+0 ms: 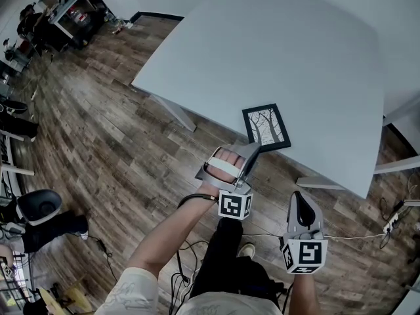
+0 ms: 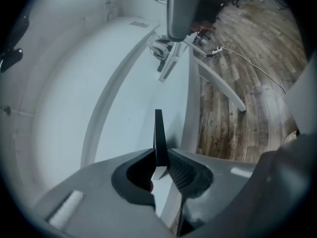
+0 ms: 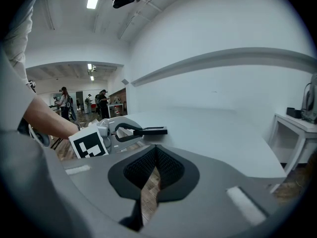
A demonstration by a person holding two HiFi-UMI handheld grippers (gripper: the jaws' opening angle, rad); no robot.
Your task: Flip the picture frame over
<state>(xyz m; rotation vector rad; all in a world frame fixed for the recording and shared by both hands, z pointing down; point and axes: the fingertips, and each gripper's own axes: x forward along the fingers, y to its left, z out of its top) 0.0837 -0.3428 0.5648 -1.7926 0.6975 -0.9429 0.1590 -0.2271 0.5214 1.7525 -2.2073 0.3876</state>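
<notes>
1. Head view: picture frame [image 1: 266,127] is lying at the near edge of the white table [image 1: 275,51], tree drawing facing up.
2. Same view: left gripper [image 1: 252,148] is pinching the frame's near corner, and a hand [image 1: 230,157] is wrapping its handle.
3. Left gripper view: jaws are clamping the frame [image 2: 158,130], which is showing edge-on, with the table behind and the wood floor [image 2: 237,58] to the right.
4. Head view: right gripper [image 1: 298,199] is hanging off the table over the floor, just beside the table edge.
5. Right gripper view: jaws are pressing together on nothing, with floor showing below the pads.
6. Same view: left gripper [image 3: 119,132] is holding the frame [image 3: 152,131] about level at the table edge.
</notes>
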